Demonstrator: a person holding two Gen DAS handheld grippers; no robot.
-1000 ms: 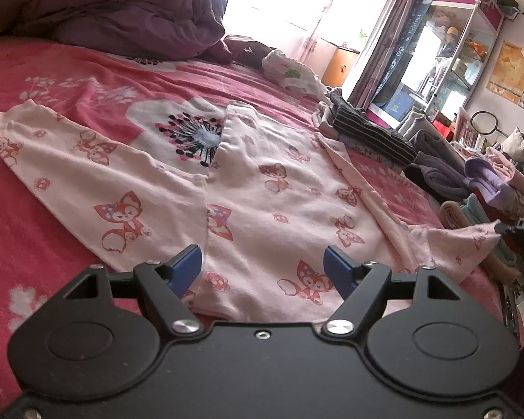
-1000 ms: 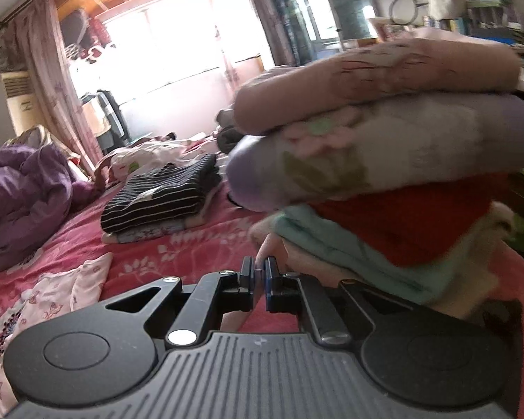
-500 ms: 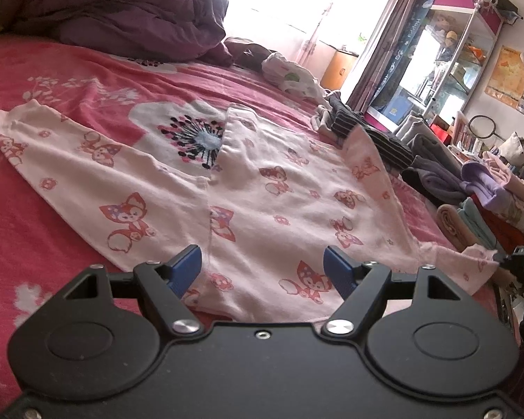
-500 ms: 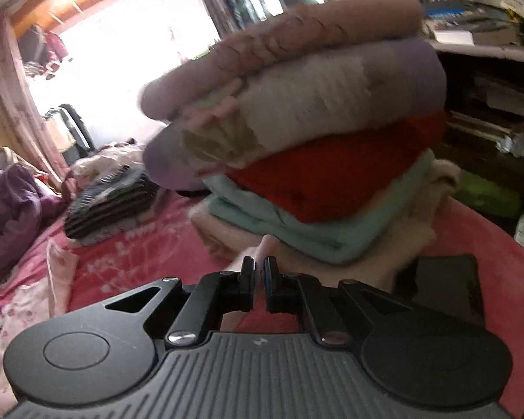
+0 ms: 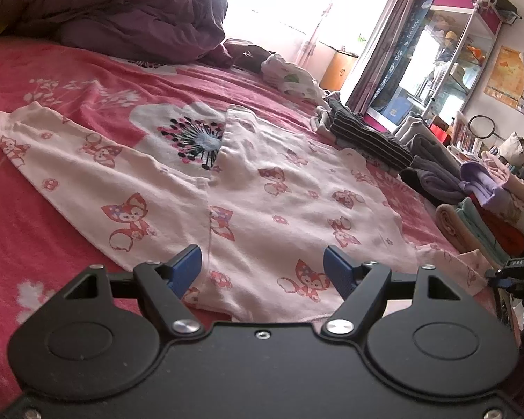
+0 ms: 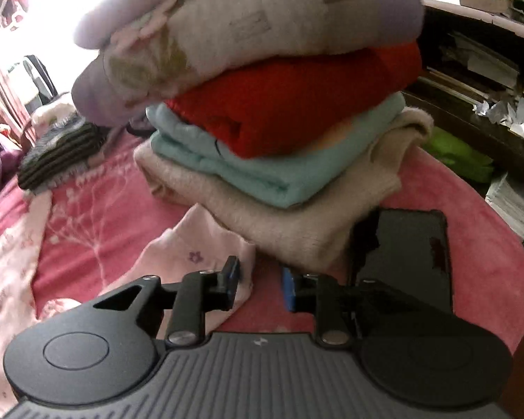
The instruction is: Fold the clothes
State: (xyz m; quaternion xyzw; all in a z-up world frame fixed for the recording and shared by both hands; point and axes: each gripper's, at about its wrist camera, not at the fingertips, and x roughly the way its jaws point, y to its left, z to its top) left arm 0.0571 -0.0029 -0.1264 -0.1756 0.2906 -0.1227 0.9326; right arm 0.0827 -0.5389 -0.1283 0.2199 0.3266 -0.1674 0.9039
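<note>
Two grippers: I steer one in each hand, both low over the bed.
Left gripper: its jaws stand wide apart with nothing between them; it hovers just above the near hem of the pink shirt.
Right gripper: its jaws have just been opening and now stand a little apart; the pads press on nothing. The sleeve cuff lies under the left finger and beside the gap, so I judge it released.
Pink shirt: it lies spread almost flat on the red bedspread, fox prints up, one sleeve out to the left and the other reaching to the right gripper.
Handling: I judge the shirt thin, light and very limp. It will sag and wrinkle when lifted, and it may drag on the fuzzy bedspread. It is not fragile.
Where to hold: I would pinch a cuff or a hem corner, where the cloth is doubled, taking only one layer's edge.
Folded stack: just behind the cuff and almost touching it; a careless pull could disturb it.
Dark phone: flat beside the stack, on the right.
Striped garment: further back, well apart from the shirt's body.
Purple duvet: bunched at the far end.
</note>
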